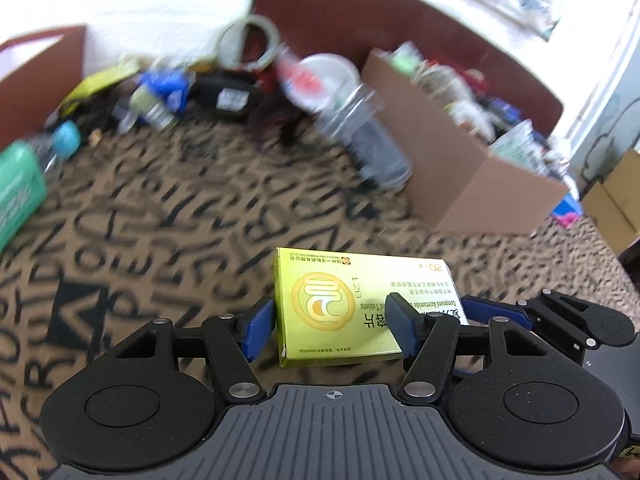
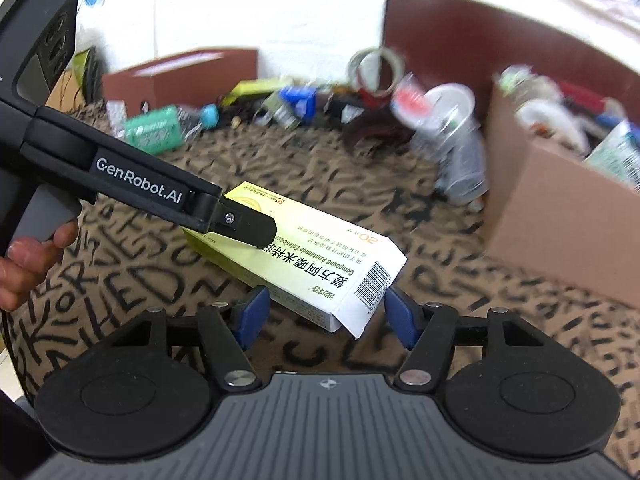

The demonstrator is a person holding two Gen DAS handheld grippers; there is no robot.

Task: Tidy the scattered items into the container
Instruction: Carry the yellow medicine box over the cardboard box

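Note:
A yellow-green medicine box [image 1: 344,304] sits between the blue pads of my left gripper [image 1: 332,324], which is shut on it and holds it above the patterned cloth. In the right wrist view the same box [image 2: 320,256] shows with its white barcode end flap open, gripped by the left gripper's black finger [image 2: 248,224]. My right gripper [image 2: 326,314] is open, its pads either side of the box's barcode end without touching. The cardboard container [image 1: 472,168] stands to the right, holding several items; it also shows in the right wrist view [image 2: 560,232].
A pile of scattered items lies at the back: a clear plastic bottle [image 1: 360,132], tape rolls [image 1: 248,40], a green pack [image 1: 16,192], a blue item [image 1: 168,84]. A brown box [image 2: 180,76] stands at back left. A dark red board [image 1: 400,28] is behind.

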